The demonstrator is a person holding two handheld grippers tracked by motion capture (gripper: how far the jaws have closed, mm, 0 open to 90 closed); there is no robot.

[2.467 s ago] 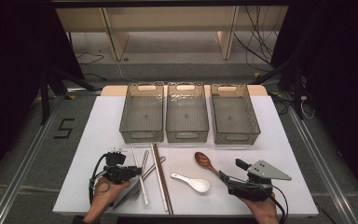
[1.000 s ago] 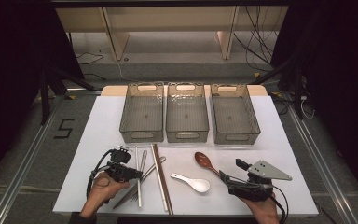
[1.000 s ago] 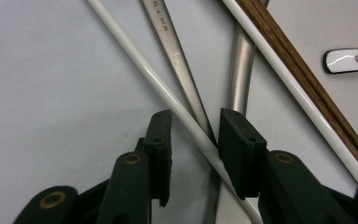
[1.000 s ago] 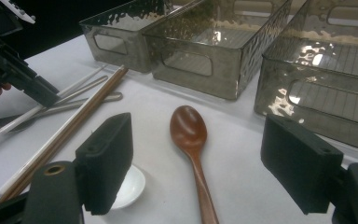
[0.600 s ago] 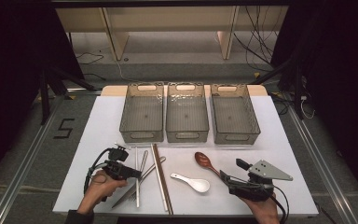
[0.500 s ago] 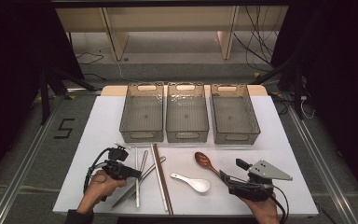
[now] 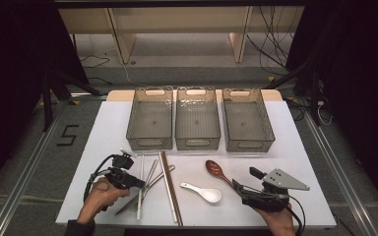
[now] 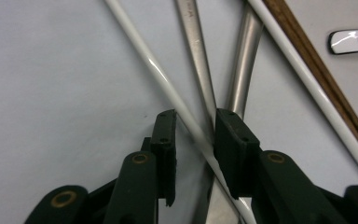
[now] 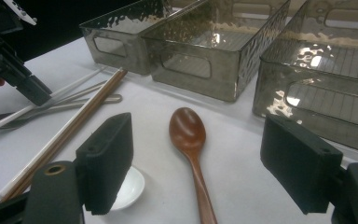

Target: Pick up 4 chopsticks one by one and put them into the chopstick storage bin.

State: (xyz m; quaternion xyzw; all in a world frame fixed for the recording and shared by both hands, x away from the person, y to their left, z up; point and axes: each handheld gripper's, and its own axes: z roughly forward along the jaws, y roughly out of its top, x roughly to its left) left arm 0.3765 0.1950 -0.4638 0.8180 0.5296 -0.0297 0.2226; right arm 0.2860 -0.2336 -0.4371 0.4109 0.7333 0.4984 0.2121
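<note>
The left gripper (image 8: 195, 135) is low over the counter (image 7: 103, 128), and its jaws have just been closing around a white chopstick (image 8: 168, 88) that runs slantwise between them. The far pad seems already against the stick, while a small gap remains at the near pad, so the stick is not pinched yet.

To do this step well, I think the jaws should close slowly and square to the stick, so it does not roll or slip out. The danger is directly behind: a metal utensil handle (image 8: 200, 60) and a second steel handle (image 8: 244, 65) cross under or beside the stick at the far pad, and they could be caught together with it. A small shift toward the free end of the stick would help.

Next to them lie the other white chopstick (image 8: 307, 79) and a brown wooden pair (image 7: 170, 187). The right gripper (image 9: 198, 172) rests with jaws spread wide, above a wooden spoon (image 9: 189, 135) and a white spoon (image 7: 204, 191).

Farthest away, three grey bins (image 7: 197, 118) stand in one row.
</note>
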